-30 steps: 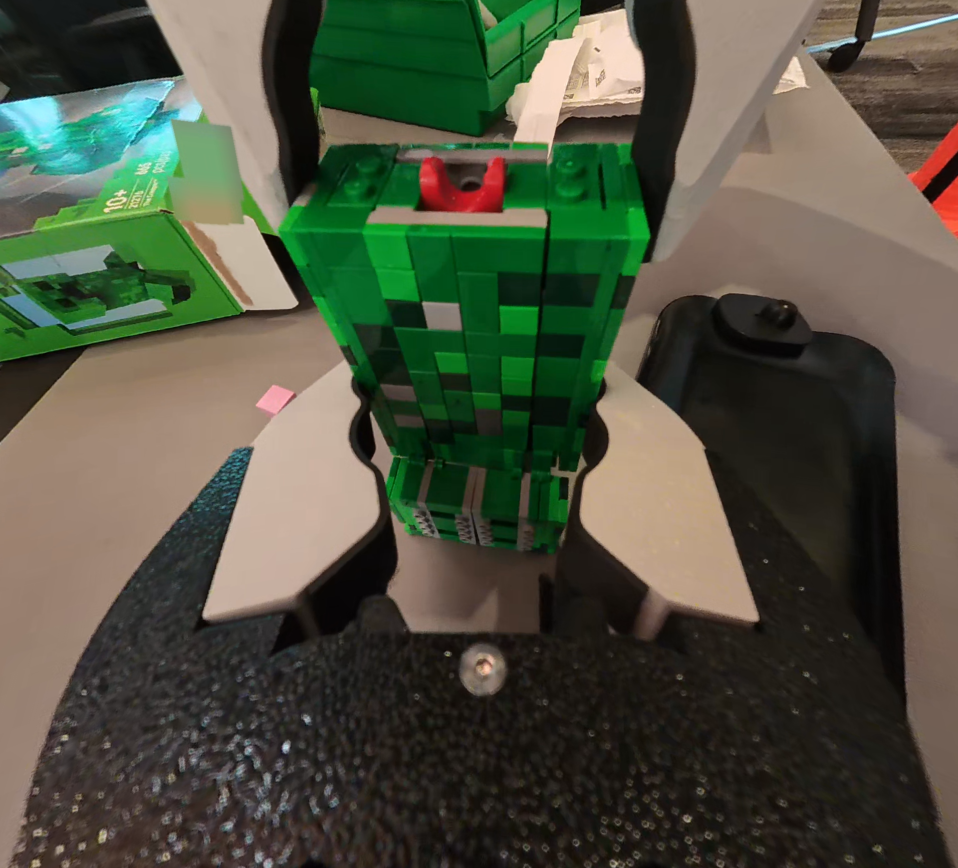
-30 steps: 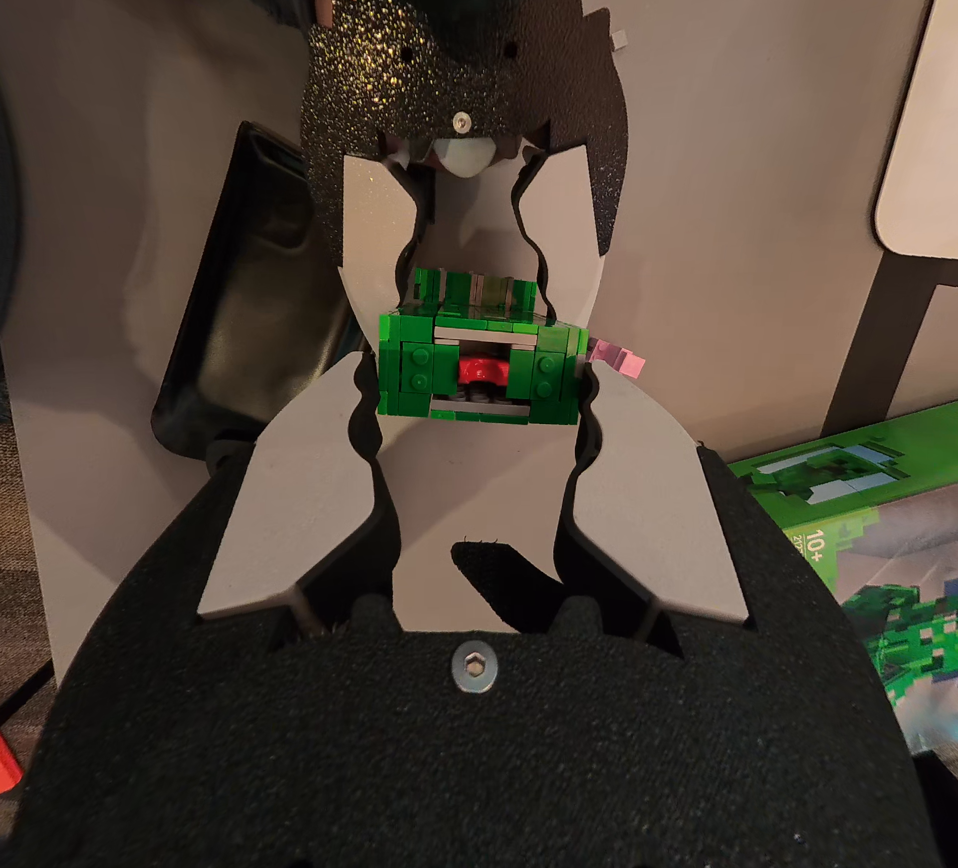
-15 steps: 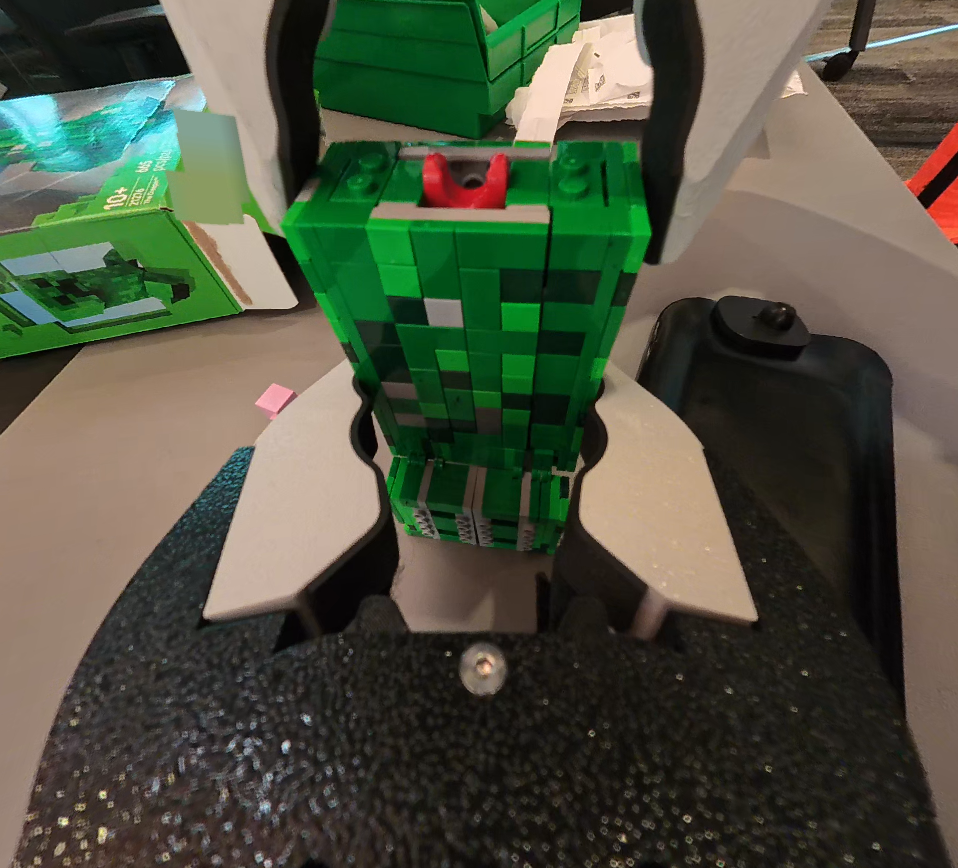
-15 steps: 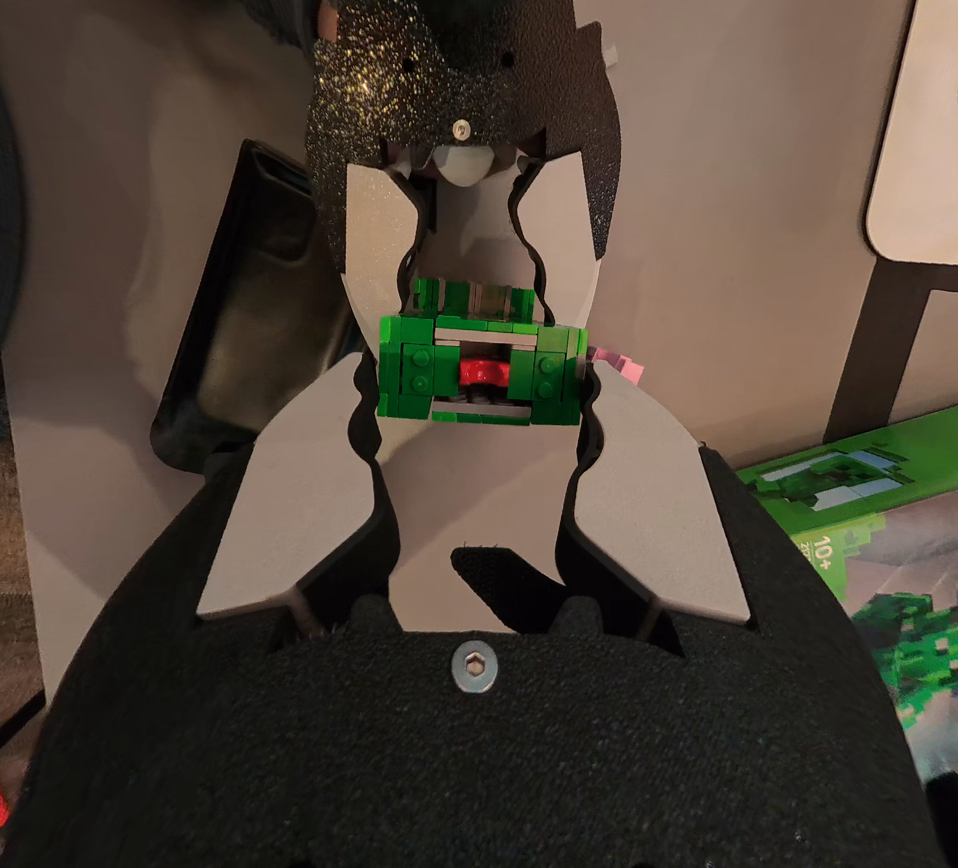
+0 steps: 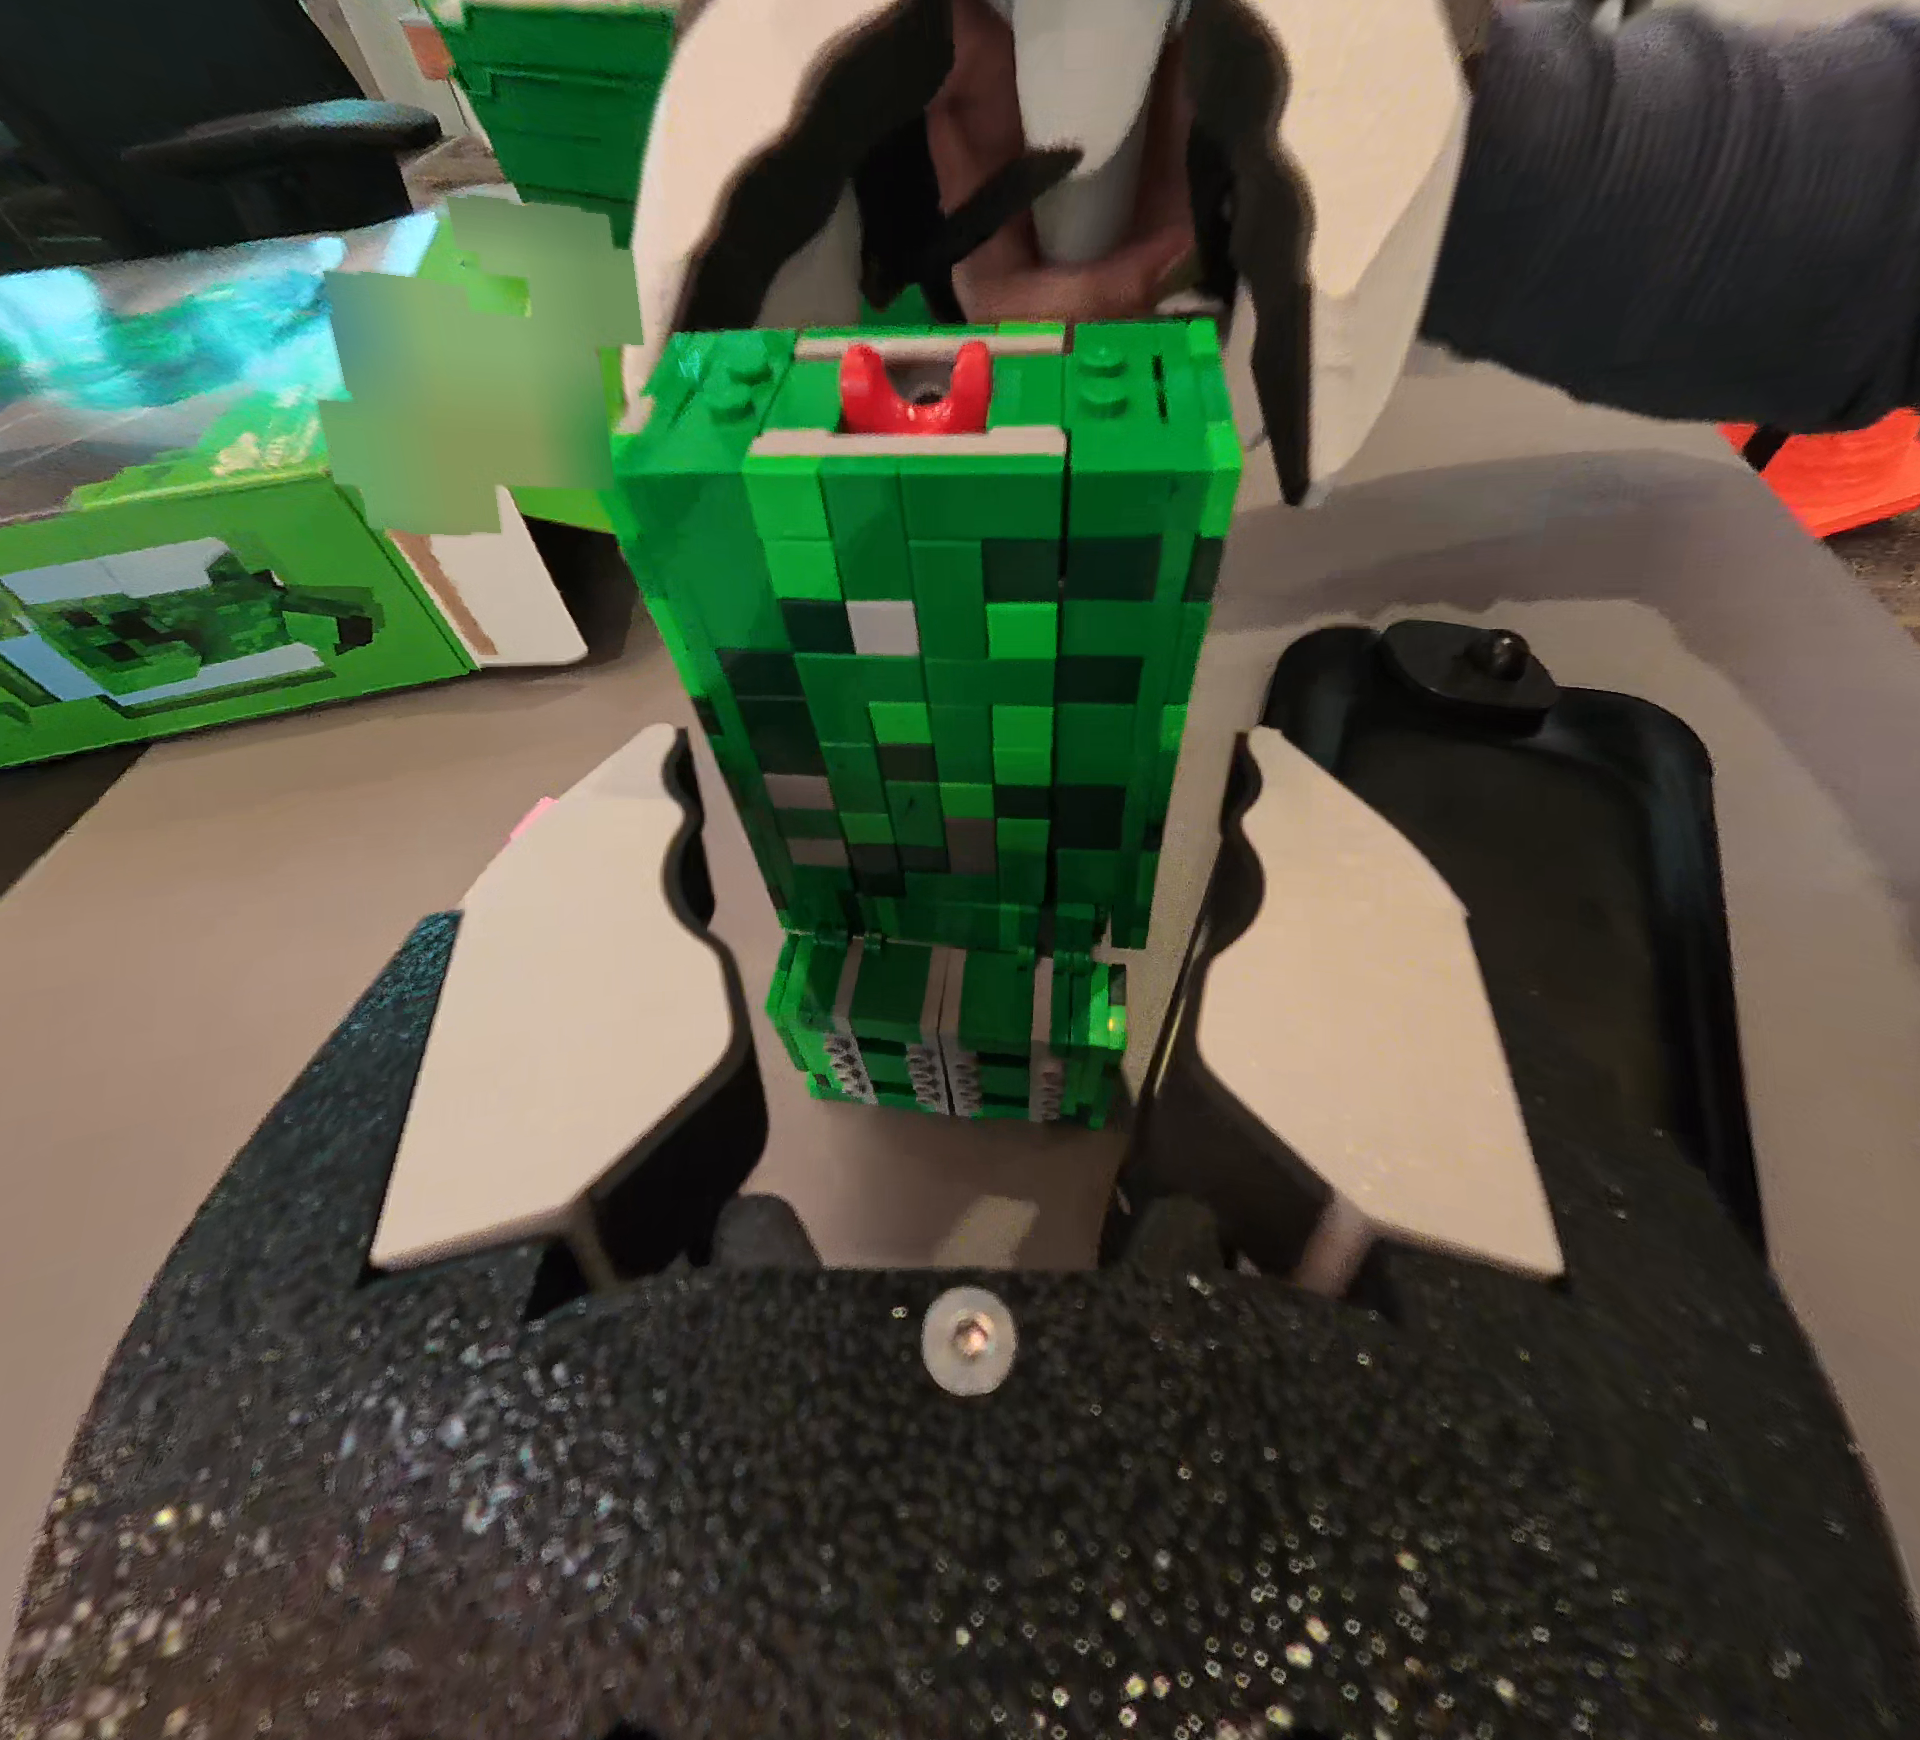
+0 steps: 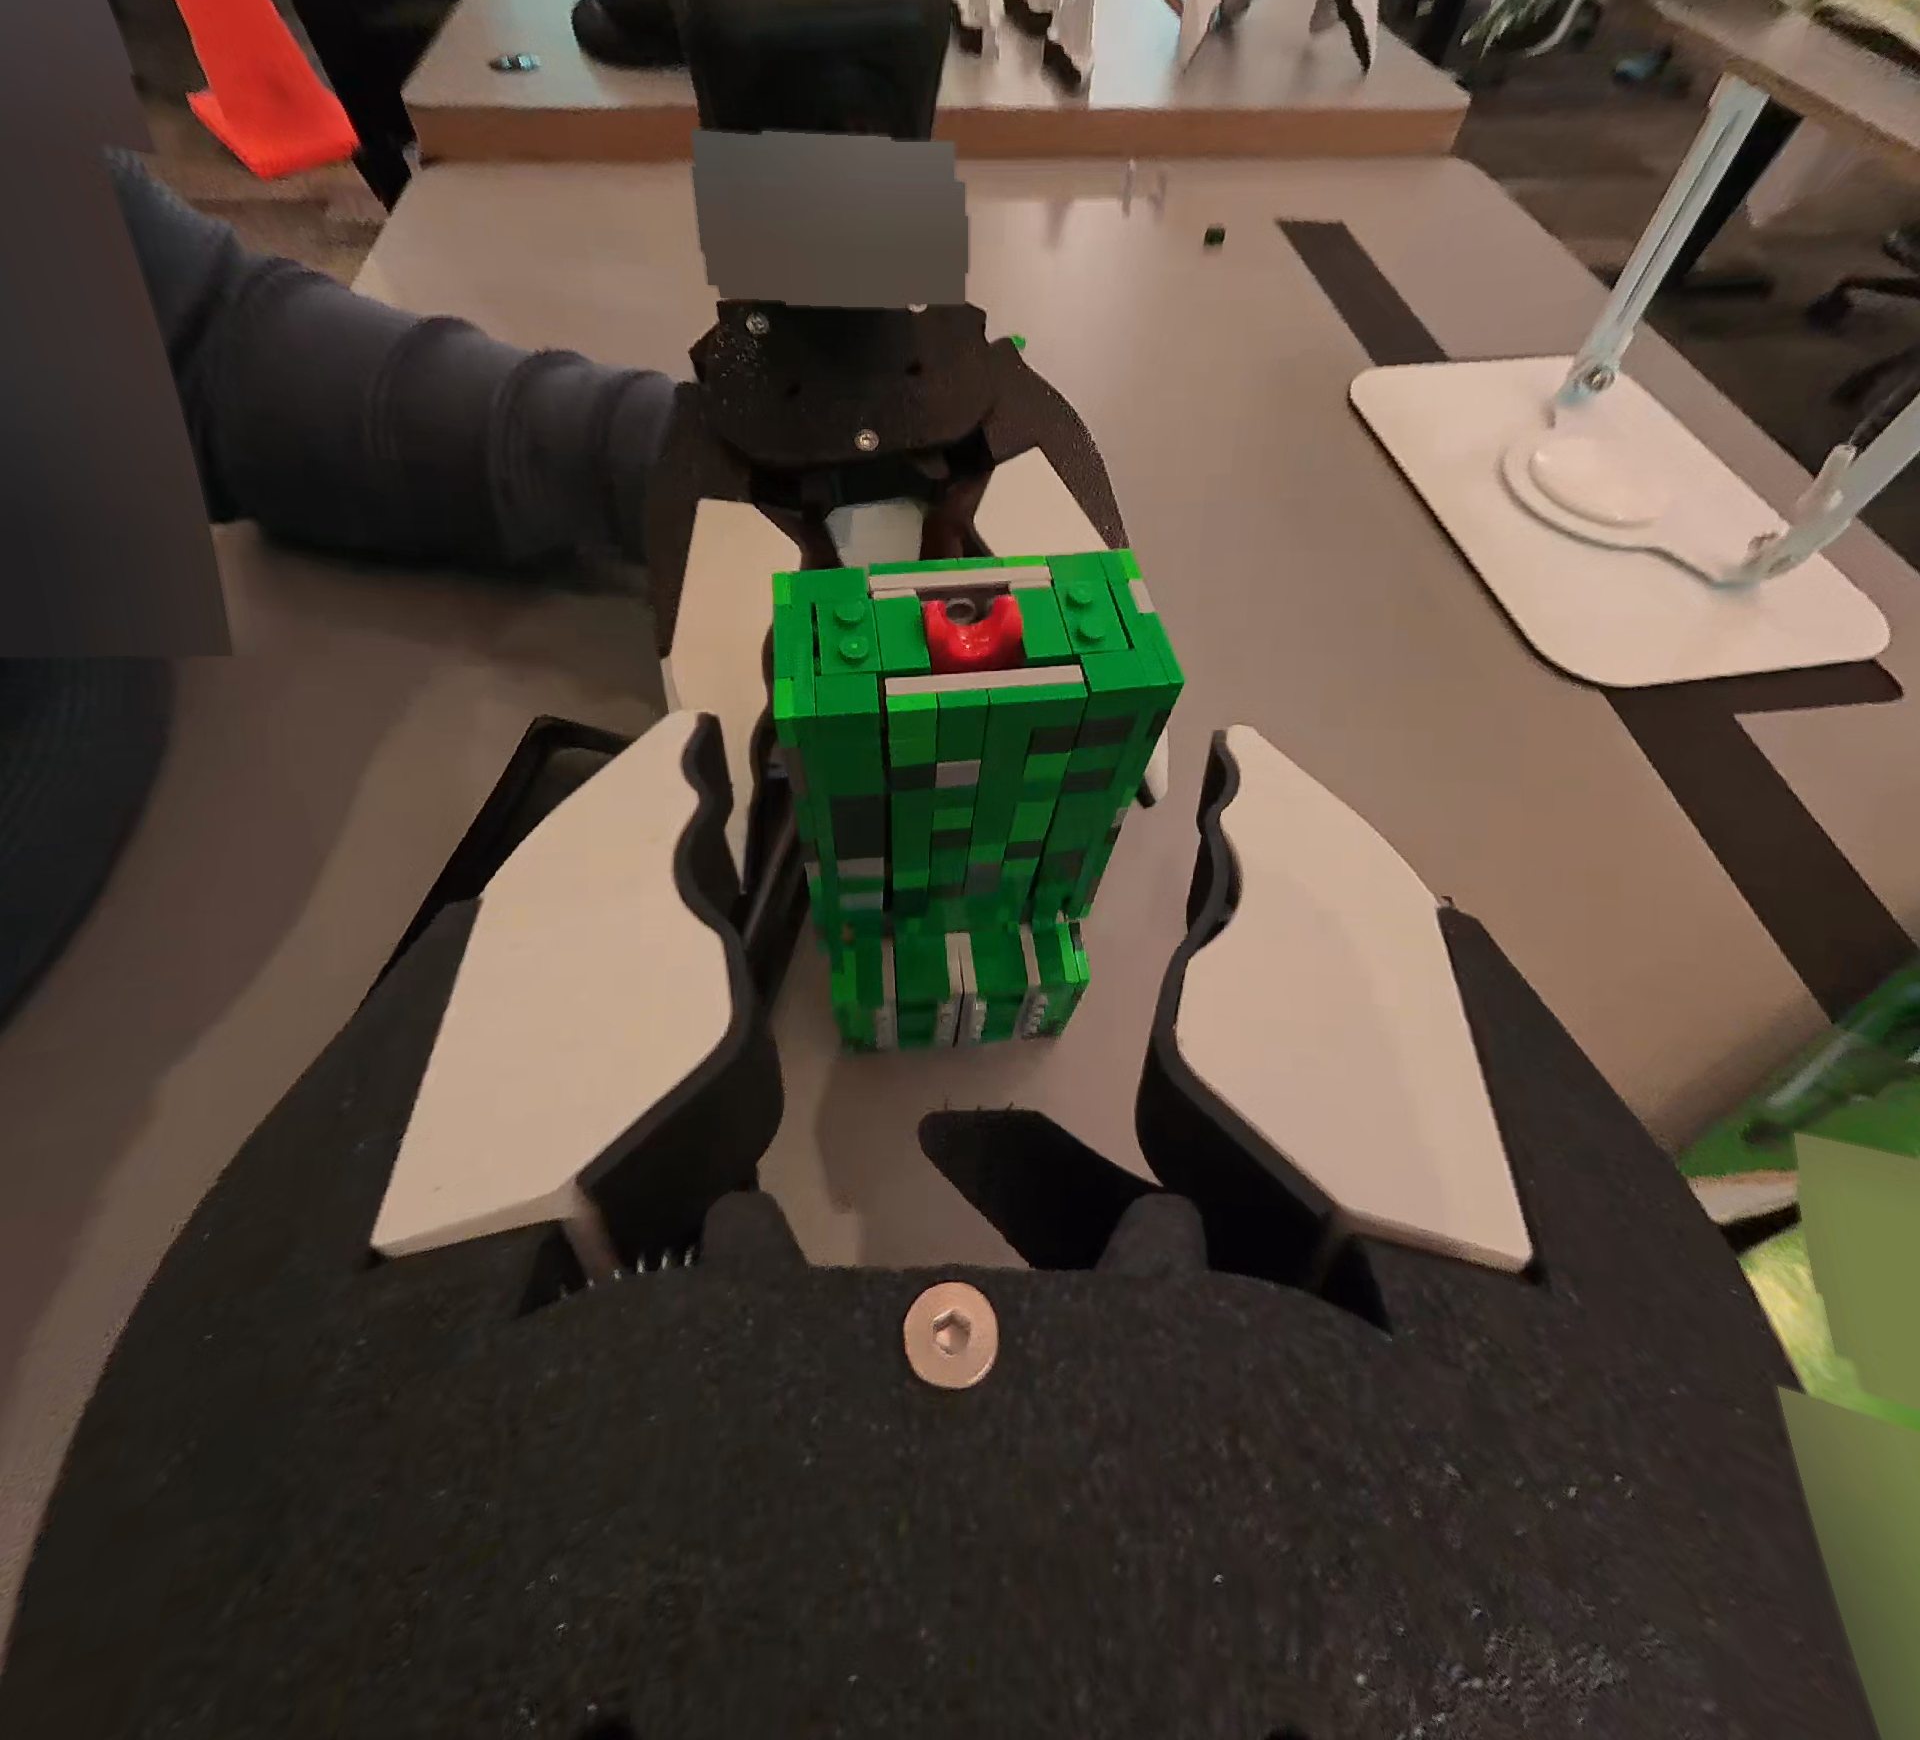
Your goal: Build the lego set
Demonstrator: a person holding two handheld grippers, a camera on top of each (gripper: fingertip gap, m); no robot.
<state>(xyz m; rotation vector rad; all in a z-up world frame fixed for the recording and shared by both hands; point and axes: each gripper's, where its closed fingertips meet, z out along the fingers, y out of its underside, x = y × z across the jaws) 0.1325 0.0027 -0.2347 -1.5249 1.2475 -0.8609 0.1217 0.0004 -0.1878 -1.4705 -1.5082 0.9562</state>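
A tall green Lego figure body stands upright on its feet on the grey table. A red piece sits in a slot in its top. My left gripper is open, its jaws on either side of the lower body with a thin gap on each side. My right gripper is open wide, level with the body and not touching it. Its fingers show behind the tower's top in the left wrist view. The left gripper's black housing shows behind the tower in the right wrist view.
A black tray lies right of the tower. The green set box and a green bin are to the left. A white lamp base, a black chair and an orange cone stand beyond. Across from one pair of fingers to the other is roughly 5 cm.
My right gripper has let go of the tower's top and swung from above it to level with it, jaws wider. My left jaws have opened slightly off the body.
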